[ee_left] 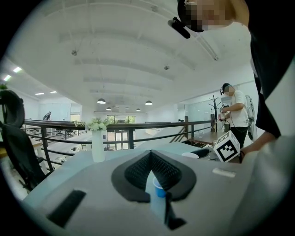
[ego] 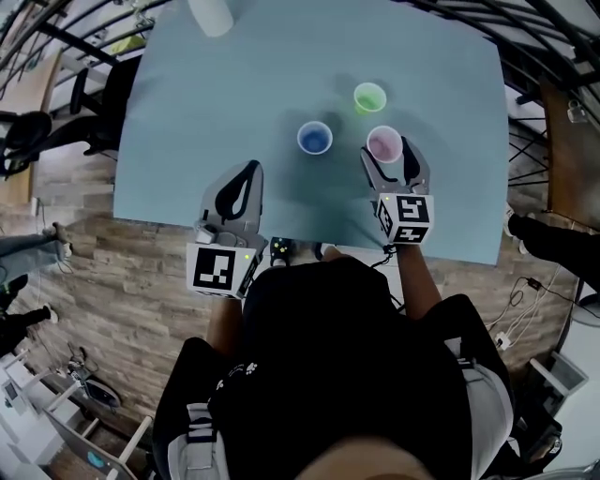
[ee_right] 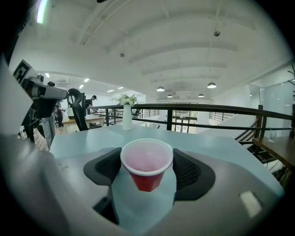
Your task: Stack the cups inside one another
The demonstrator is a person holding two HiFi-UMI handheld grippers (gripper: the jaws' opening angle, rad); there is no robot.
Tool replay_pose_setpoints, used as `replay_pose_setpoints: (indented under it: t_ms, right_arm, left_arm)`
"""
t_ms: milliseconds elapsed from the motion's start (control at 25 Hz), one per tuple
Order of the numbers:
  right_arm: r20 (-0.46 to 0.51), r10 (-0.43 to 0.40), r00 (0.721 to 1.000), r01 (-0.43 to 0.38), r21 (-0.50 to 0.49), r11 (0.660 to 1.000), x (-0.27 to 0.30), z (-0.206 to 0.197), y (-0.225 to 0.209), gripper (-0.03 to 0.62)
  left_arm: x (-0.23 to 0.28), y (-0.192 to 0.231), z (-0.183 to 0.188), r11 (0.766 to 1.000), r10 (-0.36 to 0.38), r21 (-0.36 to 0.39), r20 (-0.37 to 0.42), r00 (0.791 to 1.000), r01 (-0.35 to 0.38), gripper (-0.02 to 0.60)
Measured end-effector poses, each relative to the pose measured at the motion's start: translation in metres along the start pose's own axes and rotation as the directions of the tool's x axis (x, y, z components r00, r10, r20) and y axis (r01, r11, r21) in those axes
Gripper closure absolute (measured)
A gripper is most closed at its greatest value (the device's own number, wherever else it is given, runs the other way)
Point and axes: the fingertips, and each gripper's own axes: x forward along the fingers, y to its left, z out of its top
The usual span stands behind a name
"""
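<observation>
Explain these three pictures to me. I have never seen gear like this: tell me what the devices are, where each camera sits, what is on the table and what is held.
There is no robot here. A person holds a two-jaw tool in each hand. The head view comes from a camera on the person's head, looking down. The other two come from cameras riding on each tool, looking along its jaws. On the pale blue table stand a blue plastic cup, a green plastic cup and a red plastic cup, with a white vase at the far edge. The right gripper has its jaws against both sides of the red cup's rim. The left gripper has its jaws together and holds nothing.
</observation>
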Motion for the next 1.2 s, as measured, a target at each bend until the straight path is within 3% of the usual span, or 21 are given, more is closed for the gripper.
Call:
replay_pose_setpoints:
  t_ms: [560,1200]
  right_arm:
    - [0.034,0.144,0.989,-0.142,-0.051,0.989,0.032,0.032,0.061,0.230]
    - [0.026,0.258,0.966,-0.255,-0.088,0.963,0.061,0.036,0.108,0.230]
  left_arm:
    - [-0.028,0.034,-0.002,0.996,0.083,-0.013,0.003,0.997,-0.083,0.594]
    - [-0.054,0.060,-0.005,0.984,0.176,-0.024,-0.006,0.984,-0.176,0.594]
